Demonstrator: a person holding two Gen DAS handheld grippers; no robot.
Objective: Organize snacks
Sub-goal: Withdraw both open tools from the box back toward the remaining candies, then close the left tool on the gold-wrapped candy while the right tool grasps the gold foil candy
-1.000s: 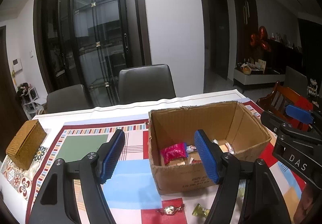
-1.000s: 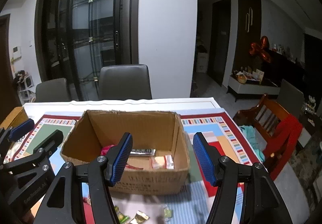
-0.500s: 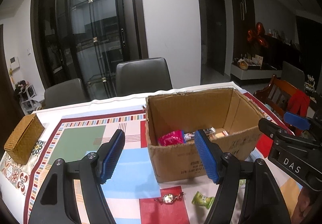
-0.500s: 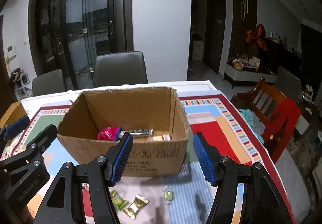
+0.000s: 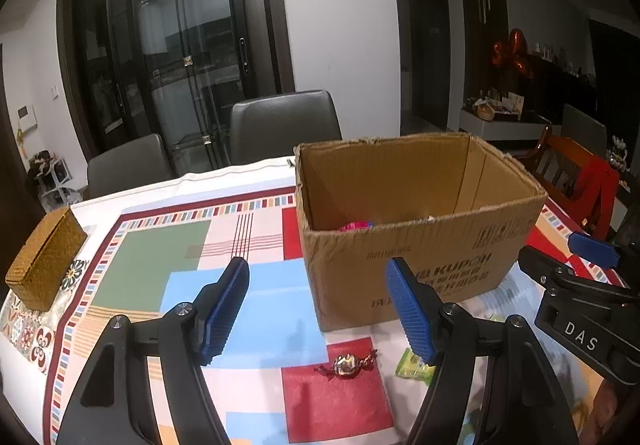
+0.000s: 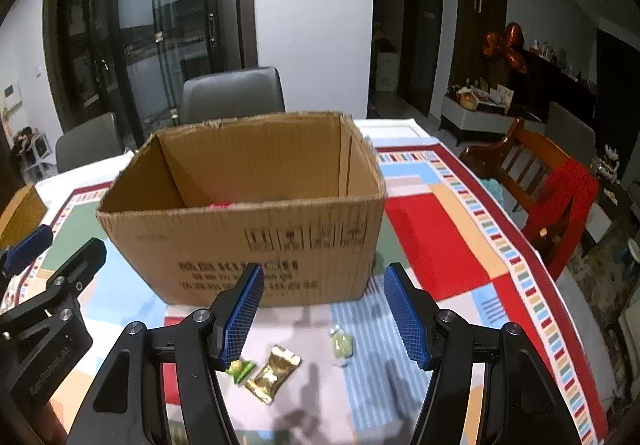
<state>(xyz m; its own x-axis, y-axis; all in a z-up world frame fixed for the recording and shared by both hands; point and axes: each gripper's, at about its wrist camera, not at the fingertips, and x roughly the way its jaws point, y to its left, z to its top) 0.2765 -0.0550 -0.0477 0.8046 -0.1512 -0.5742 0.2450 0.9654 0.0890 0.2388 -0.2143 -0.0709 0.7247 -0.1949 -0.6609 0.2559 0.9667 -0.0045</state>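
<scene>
Tablecloth (image 6: 432, 245) nearer; box (image 6: 256, 229) interior hidden; both grippers lower.

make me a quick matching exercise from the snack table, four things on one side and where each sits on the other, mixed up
Things:
1. cardboard box
2. woven box
3. gold packet
4. red-wrapped candy

Places:
A. on a red square of the cloth
B. at the table's far left edge
C. middle of the table
D. on the cloth in front of the right gripper

Pairs: 1-C, 2-B, 3-D, 4-A
</scene>
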